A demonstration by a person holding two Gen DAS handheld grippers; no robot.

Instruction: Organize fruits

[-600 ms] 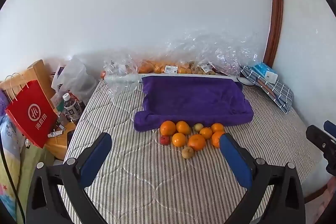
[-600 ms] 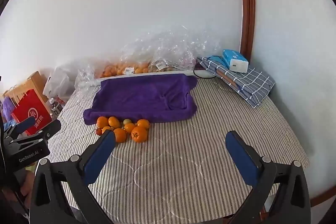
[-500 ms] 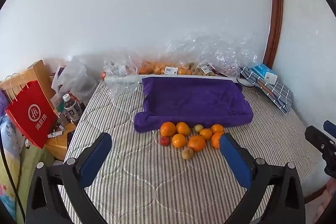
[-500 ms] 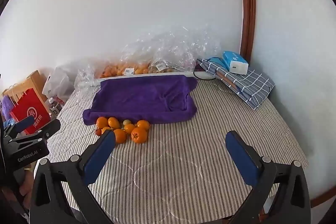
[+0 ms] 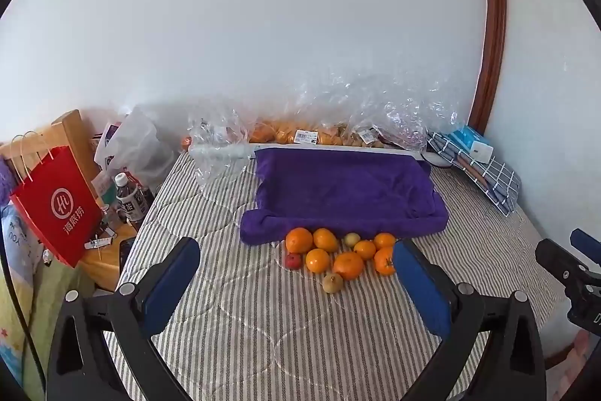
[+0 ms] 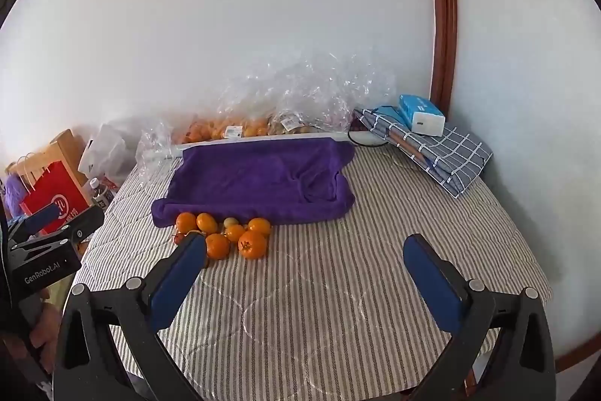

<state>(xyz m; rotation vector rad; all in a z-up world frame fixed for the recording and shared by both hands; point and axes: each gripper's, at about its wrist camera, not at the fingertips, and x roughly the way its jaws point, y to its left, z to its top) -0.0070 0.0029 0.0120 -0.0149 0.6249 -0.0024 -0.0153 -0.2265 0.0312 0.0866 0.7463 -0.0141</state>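
Both grippers are hovering above the near part of the bed w/ nothing in them. Left gripper (image 5: pixel 293 273) has its fingers spread wide, right gripper (image 6: pixel 304 267) same deal, released.

Fruit pile (image 5: pixel 338 254) sits mid-bed on the striped quilt (image 5: pixel 300 333), touching the near edge of the purple towel (image 5: pixel 345 194). Mostly oranges, plus a small red fruit (image 5: pixel 293 260) on the left side, a pale yellowish one (image 5: pixel 352 239) right against the towel, and a brownish one (image 5: pixel 332 282) at the near side of the pile. In the right wrist view the biggest orange (image 6: pixel 252 244) has its stem facing the cam.

Along the far edge by the wall: clear plastic bags (image 5: pixel 338 123) w/ more oranges inside. Far right corner has a folded plaid cloth (image 6: pixel 432 149) w/ a blue tissue pack (image 6: pixel 420 113) on top. Red paper bag (image 5: pixel 56 205) off the left edge, water bottle (image 5: pixel 127 198) beside it.
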